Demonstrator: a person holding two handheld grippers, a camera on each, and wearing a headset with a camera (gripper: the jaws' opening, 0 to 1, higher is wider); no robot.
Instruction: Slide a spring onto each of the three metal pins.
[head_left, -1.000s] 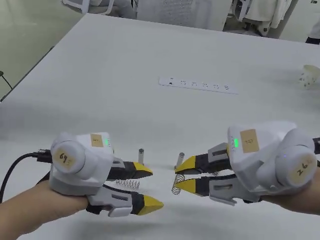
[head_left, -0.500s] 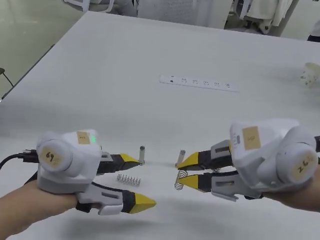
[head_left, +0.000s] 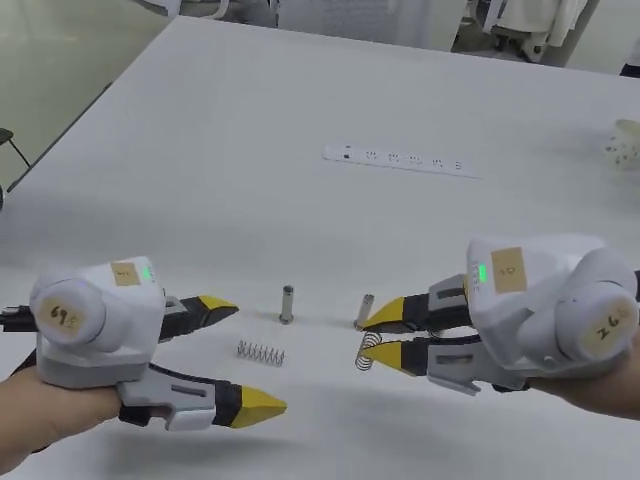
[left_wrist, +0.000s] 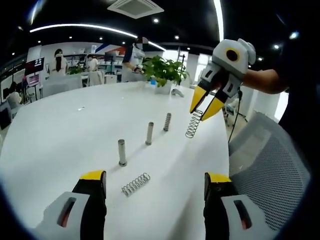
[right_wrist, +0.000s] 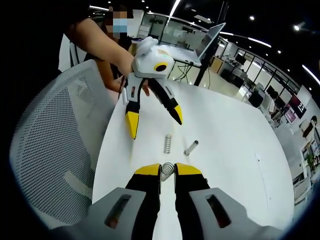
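Right gripper (head_left: 370, 340), clamped on a spring (head_left: 366, 350) beside the pin (head_left: 365, 310), should raise it upright above that pin; left gripper (left_wrist: 154, 177) gapes wide.

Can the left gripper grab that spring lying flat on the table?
Probably yes. The left gripper has its jaws wide open, the loose spring lies just ahead between them, and nothing sits in the way.

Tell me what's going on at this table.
A person works at a white table with a hand-held gripper in each hand. The right hand-held gripper is shut on a spring, held close to one bare metal pin. The left hand-held gripper is open over a second spring lying flat on the table near another bare pin. Neither pin carries a spring yet.
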